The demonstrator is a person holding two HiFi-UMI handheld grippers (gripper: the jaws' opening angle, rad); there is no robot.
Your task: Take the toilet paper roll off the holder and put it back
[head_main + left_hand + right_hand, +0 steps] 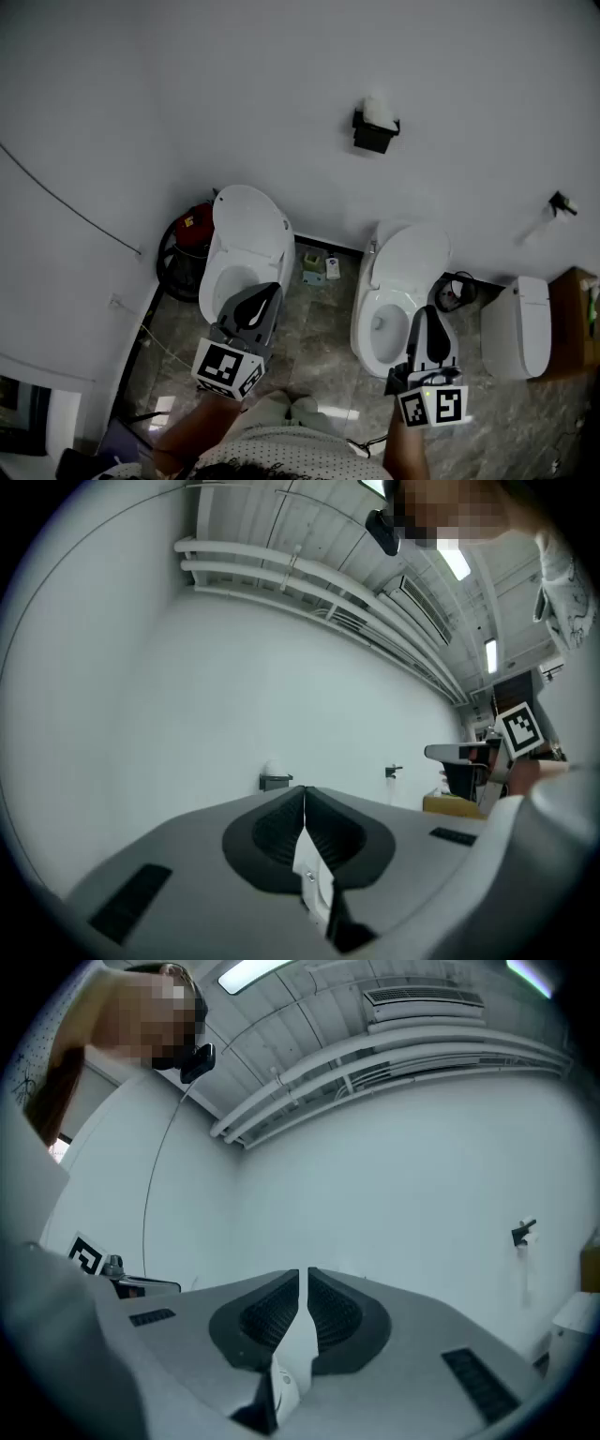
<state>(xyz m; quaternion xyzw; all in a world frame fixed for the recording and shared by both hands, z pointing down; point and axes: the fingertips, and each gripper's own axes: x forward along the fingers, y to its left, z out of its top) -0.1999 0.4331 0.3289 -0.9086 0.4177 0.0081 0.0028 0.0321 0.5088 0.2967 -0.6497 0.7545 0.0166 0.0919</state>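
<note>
A white toilet paper roll (pixel 380 108) sits on a black holder (pixel 374 134) fixed high on the white wall, far ahead of both grippers. In the left gripper view the roll (pixel 271 767) and holder (pixel 276 782) show small, just above the jaws. My left gripper (pixel 269 290) hovers over the left toilet, jaws pressed together with nothing between them (pixel 305 795). My right gripper (pixel 424 313) hovers over the right toilet, also shut and empty (pixel 304 1275). The right gripper view shows only bare wall ahead, not the holder.
Two white toilets (pixel 246 246) (pixel 401 281) stand against the wall. A red and black object (pixel 186 246) fills the left corner. A white unit (pixel 517 326) and a wooden cabinet (pixel 574 321) stand at the right. A black wall fitting (pixel 561 202) and small floor items (pixel 319 268) are there.
</note>
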